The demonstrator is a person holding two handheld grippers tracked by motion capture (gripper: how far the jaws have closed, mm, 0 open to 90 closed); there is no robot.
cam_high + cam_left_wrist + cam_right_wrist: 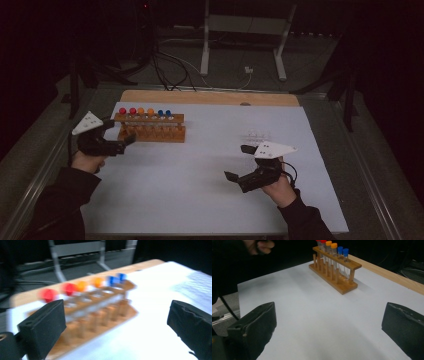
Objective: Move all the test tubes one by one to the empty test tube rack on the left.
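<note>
**Test tube rack waits by the left gripper**

Test tube rack (pixel 151 127) made of wood stands on the white sheet (pixel 200 170), near the far left corner. It holds six clear tubes in a row. Two have red caps (pixel 127 111), two have orange caps (pixel 145 111), and two have blue caps (pixel 164 113). The red ones are at the left end in the high view and the blue ones are at the right end. All the tubes stand straight up in their holes.

No words, labels or brand names can be read on the rack, the tubes or the grippers.

A left gripper (pixel 127 141) sits just beside the left end of the rack. Its two black jaws are spread wide apart and nothing is between them. In the left gripper view the rack (pixel 95 307) looks blurry, and it sits just past the jaws.

A right gripper (pixel 239 162) is well apart from the rack, over the right part of the sheet. Its jaws are also spread wide with nothing in them. In the right gripper view the rack (pixel 334 267) is far off across the bare sheet.

Something small and clear (pixel 258 135) lies on the sheet just past the right gripper. It is too faint to tell what it is.

A strip of wooden table (pixel 210 97) shows along the far edge of the sheet.
</note>
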